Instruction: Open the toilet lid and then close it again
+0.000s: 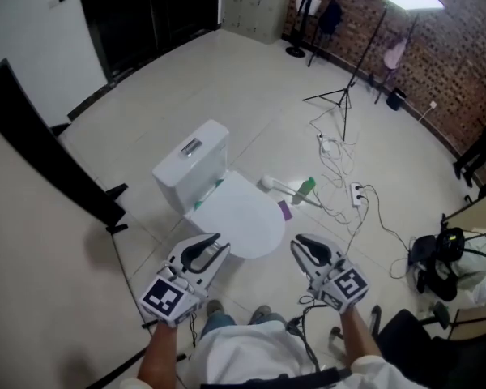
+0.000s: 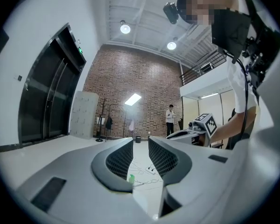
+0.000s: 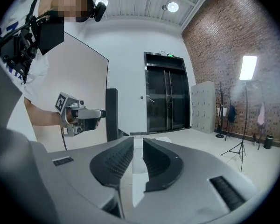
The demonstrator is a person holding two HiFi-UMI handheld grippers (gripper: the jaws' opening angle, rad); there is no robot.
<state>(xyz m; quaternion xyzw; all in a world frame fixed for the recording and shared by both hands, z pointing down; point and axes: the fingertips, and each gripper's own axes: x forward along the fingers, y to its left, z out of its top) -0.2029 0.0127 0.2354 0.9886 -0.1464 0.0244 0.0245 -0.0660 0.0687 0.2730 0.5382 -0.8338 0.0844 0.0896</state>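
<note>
The toilet lid (image 1: 241,215) lies shut just ahead of me, its long axis running from the tank (image 1: 193,162) toward my feet. My left gripper (image 1: 219,245) is nearer its front rim, part open and empty. My right gripper (image 1: 301,246) holds nothing, its jaws narrowly apart. A green bottle (image 1: 306,188) and cables (image 1: 340,181) lie off to the right, out of the way.

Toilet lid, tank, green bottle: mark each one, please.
toilet lid (image 1: 243,217), head view, middle of its closed top.
tank (image 1: 198,160), head view, top cover near the flush button.
green bottle (image 1: 306,189), head view, middle of its body.
</note>
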